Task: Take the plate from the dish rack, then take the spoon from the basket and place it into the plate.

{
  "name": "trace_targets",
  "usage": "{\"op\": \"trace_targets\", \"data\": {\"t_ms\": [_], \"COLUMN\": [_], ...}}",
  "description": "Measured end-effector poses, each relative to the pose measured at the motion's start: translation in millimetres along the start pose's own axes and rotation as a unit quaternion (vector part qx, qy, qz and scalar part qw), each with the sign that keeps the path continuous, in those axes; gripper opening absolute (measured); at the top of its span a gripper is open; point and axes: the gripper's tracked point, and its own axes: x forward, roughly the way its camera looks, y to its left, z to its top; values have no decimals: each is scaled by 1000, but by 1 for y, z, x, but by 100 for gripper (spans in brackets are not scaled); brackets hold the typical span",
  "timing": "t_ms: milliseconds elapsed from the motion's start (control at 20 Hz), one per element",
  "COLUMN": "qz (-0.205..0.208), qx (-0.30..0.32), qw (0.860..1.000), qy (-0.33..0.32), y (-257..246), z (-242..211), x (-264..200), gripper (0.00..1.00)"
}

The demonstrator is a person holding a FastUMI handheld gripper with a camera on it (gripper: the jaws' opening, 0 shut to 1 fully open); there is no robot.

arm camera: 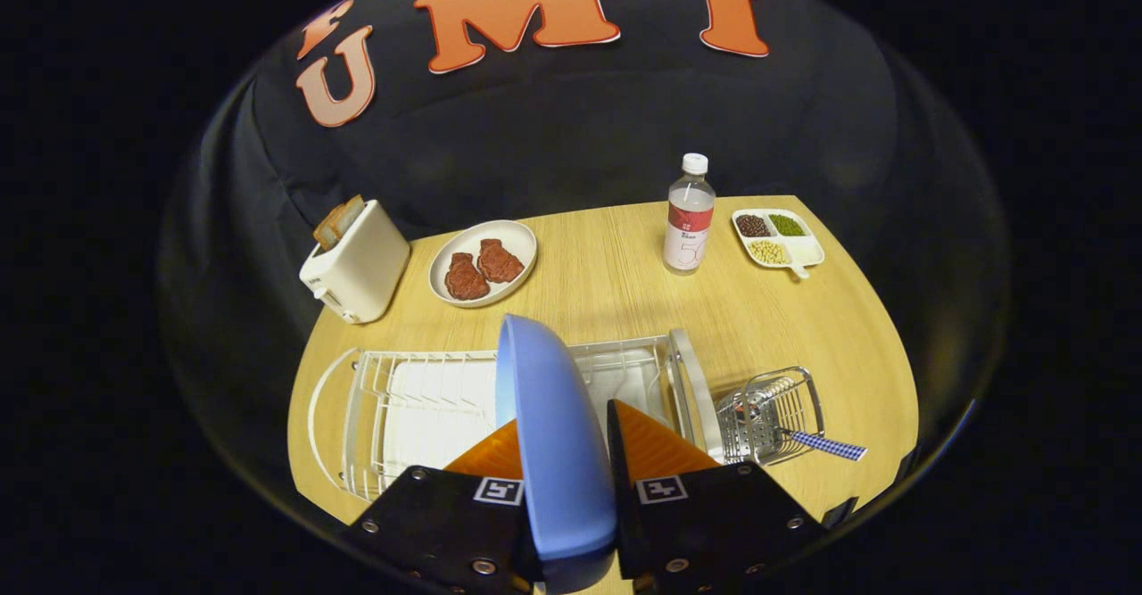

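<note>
Pinching blue plate (553,434) edge-on between both fingers (660,448), above white dish rack (419,399)

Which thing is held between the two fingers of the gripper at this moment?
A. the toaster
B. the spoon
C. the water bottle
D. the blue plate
D: the blue plate stands on edge between the fingers of the gripper, both pressing on it, above the dish rack.
</note>
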Motion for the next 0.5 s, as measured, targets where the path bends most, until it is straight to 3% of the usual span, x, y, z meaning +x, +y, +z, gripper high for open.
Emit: {"op": "trace_targets", "data": {"t_ms": [500], "qz": [63], "qx": [-11], "qw": [997], "qy": [-33], "y": [-6], "z": [-35], "x": [-67], "gripper": [31]}}
